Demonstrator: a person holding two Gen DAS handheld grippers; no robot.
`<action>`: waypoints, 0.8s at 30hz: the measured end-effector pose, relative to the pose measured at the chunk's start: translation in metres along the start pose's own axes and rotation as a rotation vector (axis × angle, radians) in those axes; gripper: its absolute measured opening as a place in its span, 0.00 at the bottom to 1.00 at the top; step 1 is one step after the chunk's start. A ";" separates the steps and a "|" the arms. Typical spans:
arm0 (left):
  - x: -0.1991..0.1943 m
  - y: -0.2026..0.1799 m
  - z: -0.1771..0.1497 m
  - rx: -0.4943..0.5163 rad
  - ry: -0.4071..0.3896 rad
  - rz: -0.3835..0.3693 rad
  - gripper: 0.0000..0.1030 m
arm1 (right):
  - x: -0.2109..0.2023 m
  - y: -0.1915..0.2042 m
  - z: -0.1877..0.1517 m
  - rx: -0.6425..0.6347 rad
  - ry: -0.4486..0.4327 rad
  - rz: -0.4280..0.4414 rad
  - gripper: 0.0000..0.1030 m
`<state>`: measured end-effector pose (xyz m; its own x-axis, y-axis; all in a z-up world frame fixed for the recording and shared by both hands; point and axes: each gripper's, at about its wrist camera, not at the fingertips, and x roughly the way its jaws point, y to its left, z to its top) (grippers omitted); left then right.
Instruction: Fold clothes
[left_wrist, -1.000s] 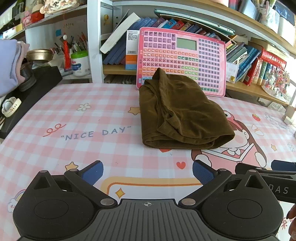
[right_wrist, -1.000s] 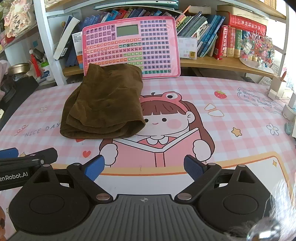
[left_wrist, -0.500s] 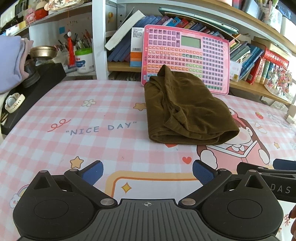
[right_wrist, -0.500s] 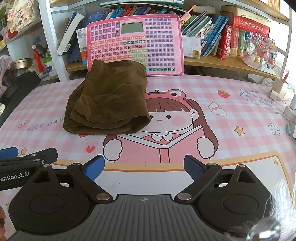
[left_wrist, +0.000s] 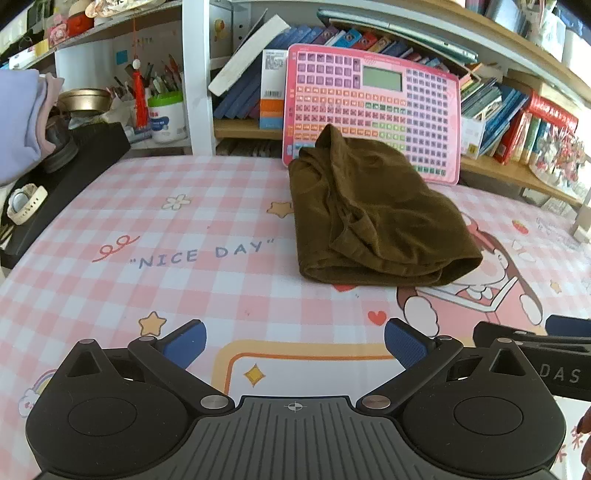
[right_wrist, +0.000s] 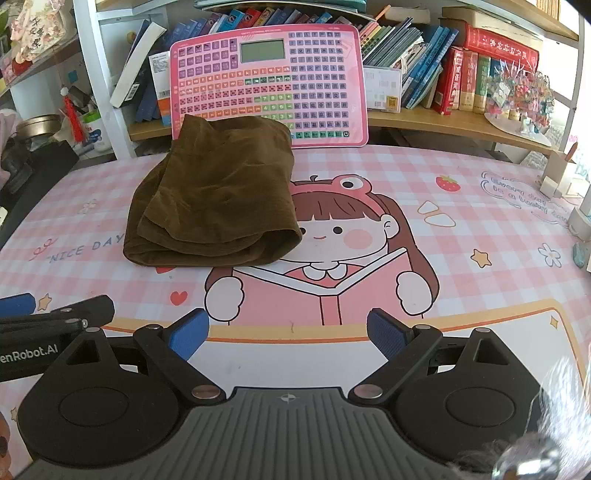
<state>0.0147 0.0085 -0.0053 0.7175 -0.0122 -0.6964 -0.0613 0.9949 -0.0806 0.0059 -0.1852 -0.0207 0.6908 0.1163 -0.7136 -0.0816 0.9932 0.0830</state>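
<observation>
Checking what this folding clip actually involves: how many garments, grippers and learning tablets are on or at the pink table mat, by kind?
Brown folded garment: 1
Grippers: 2, the left gripper and the right gripper, both open and empty
Pink learning tablet leaning on the shelf: 1
Total: 4

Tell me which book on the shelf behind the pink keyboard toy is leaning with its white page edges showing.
The large book left of the pink keyboard toy, tilted diagonally against blue spines.
</observation>
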 end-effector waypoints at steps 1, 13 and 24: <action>0.000 0.000 0.000 -0.001 -0.003 -0.002 1.00 | 0.000 0.000 0.000 0.000 -0.001 0.000 0.90; 0.001 0.000 0.003 -0.012 -0.010 -0.009 1.00 | 0.003 -0.001 0.003 -0.002 -0.001 0.000 0.90; 0.000 -0.001 0.002 -0.012 -0.006 -0.014 1.00 | 0.003 -0.003 0.003 0.000 -0.001 0.001 0.90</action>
<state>0.0165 0.0074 -0.0036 0.7226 -0.0255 -0.6908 -0.0598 0.9933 -0.0993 0.0103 -0.1877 -0.0211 0.6916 0.1177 -0.7126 -0.0826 0.9930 0.0839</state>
